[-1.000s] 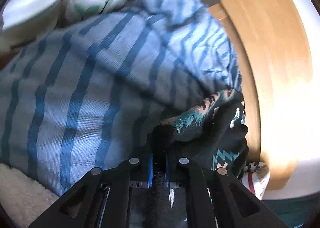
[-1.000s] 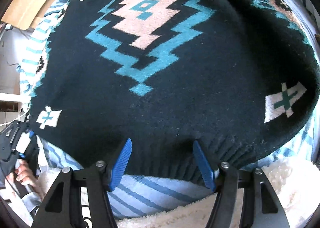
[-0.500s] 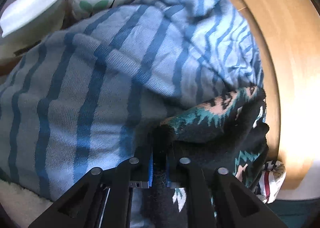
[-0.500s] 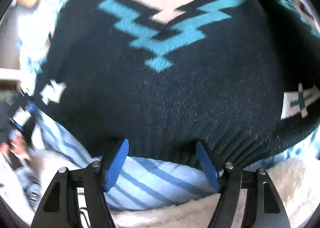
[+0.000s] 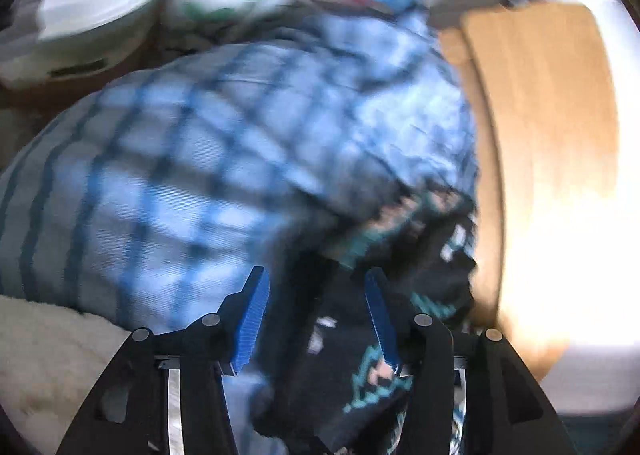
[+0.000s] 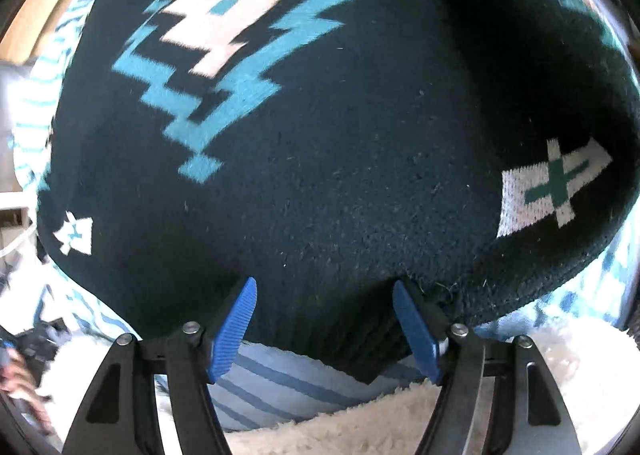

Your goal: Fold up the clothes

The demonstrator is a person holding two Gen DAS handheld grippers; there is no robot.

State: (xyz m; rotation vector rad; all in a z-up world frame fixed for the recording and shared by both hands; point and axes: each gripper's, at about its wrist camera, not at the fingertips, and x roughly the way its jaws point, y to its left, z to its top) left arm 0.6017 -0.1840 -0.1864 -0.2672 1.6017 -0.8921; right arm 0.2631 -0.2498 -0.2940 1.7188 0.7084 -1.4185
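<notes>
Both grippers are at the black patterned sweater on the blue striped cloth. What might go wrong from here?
1. The left gripper is opening with the black patterned knit sweater loose between its blue pads, so that fold may slump.
2. The right gripper straddles the ribbed hem directly over the blue striped cloth; closing deep could pinch both layers.

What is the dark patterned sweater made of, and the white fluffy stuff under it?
The sweater looks like knitted wool or acrylic: matte, fuzzy, with a ribbed hem. The white stuff looks like curly fleece or sherpa, soft and matte, though the fibre can't be told.
</notes>
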